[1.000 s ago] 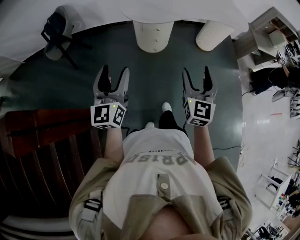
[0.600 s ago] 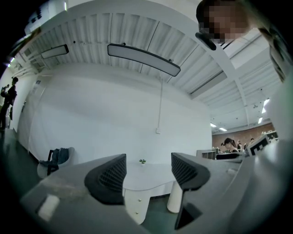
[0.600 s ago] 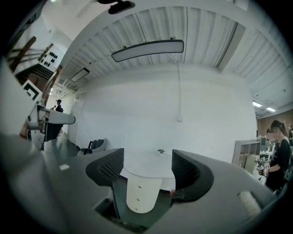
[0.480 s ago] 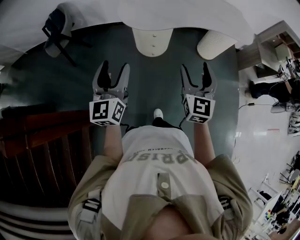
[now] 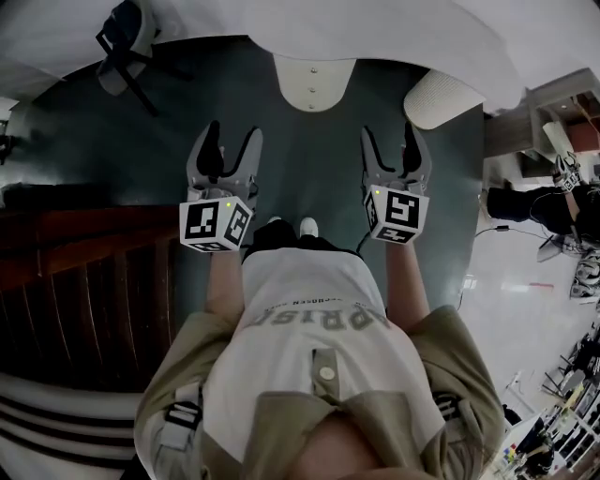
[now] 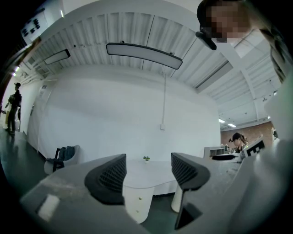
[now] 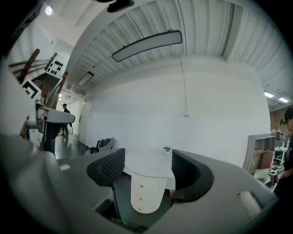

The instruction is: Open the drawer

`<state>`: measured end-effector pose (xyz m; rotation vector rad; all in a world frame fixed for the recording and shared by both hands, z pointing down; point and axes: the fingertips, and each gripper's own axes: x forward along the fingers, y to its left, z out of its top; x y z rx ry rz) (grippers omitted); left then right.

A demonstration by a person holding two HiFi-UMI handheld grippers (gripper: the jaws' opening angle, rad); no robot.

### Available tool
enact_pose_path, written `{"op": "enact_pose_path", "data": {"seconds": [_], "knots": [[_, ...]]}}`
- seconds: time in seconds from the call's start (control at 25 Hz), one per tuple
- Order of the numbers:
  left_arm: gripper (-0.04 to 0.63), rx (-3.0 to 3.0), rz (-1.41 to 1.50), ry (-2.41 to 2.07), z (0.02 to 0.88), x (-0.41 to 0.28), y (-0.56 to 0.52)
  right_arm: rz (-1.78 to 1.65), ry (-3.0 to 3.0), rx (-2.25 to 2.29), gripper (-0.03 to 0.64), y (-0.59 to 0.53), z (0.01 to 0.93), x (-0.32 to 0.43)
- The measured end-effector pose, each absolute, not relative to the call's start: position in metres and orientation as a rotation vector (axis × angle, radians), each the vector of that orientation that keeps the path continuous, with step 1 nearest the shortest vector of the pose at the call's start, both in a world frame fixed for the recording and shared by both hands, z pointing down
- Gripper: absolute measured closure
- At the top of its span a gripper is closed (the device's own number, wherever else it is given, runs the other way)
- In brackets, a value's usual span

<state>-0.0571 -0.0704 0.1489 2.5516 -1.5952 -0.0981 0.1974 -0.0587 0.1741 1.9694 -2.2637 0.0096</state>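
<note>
A white drawer pedestal with small round knobs stands under a white table top, ahead of both grippers. In the left gripper view the drawer pedestal shows between and beyond the jaws, and in the right gripper view the drawer pedestal does too. My left gripper is open and empty, pointing level at the table. My right gripper is open too; its jaws have just been closing a little, with nothing between them. Both are well short of the pedestal.
A second white table leg stands right of the pedestal. A dark chair sits at the far left by the wall. Dark wooden steps lie to my left. Desks, cables and equipment crowd the right side.
The person has stepped forward, so the table and pedestal have come closer and the wooden steps have slid back to the left. Both grippers keep their pose ahead of the body.
</note>
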Motion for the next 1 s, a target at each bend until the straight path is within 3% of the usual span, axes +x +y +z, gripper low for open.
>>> {"op": "enact_pose_path", "data": {"seconds": [0.8, 1.0], "knots": [[0.291, 2.546, -0.017, -1.514, 0.203, -0.056, -0.155, 0.089, -2.234, 1.93, 0.319, -0.149, 0.256, 0.17], [0.291, 2.559, 0.01, -1.481, 0.229, -0.059, -0.175, 0.072, -2.229, 1.907, 0.35, -0.184, 0.292, 0.155]]}}
